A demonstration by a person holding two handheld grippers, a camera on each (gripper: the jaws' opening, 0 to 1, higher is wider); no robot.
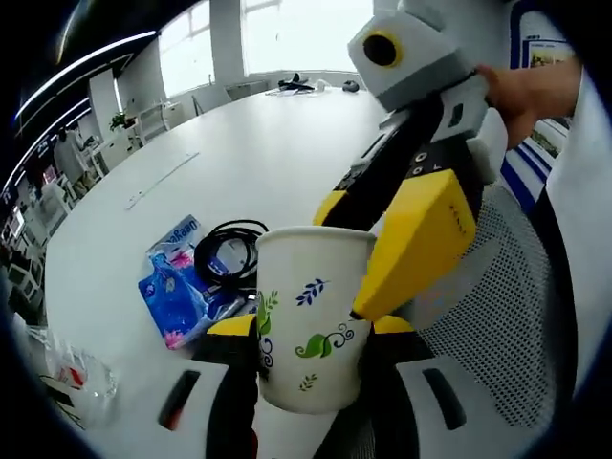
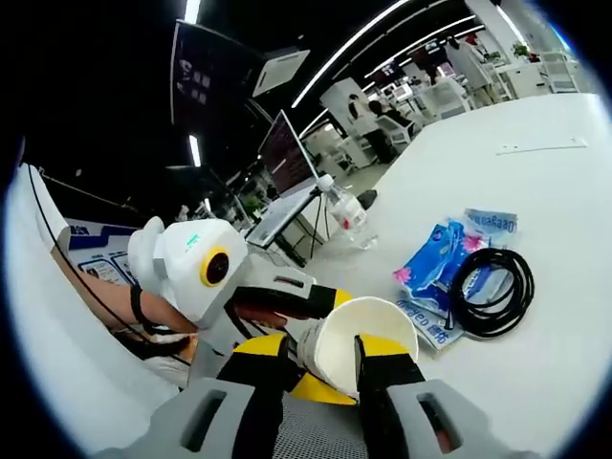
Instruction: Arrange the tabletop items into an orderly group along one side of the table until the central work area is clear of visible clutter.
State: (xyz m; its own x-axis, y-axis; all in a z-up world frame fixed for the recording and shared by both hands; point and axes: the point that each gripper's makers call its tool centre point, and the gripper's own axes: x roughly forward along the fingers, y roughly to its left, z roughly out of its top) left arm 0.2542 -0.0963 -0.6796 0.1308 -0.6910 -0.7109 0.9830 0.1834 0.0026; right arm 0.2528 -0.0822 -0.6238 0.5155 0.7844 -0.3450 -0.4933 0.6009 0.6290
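A white paper cup (image 1: 308, 320) with leaf prints stands upright between my left gripper's (image 1: 308, 387) jaws, which are shut on its lower half. My right gripper (image 1: 397, 239) reaches in from the upper right, its yellow jaws right behind the cup's rim. In the right gripper view the cup (image 2: 368, 330) lies with its mouth towards the camera, and my right gripper (image 2: 323, 368) has its jaws partly apart at the rim; whether they pinch it is unclear. The left gripper (image 2: 277, 296) holds the cup from the left there.
On the white table (image 1: 249, 143) lie a blue tissue pack (image 1: 177, 282) and a black cable coil (image 1: 229, 251), both also in the right gripper view: pack (image 2: 442, 263), coil (image 2: 492, 279). A clear bottle (image 2: 346, 212) stands behind. A mesh chair (image 1: 507, 316) sits right.
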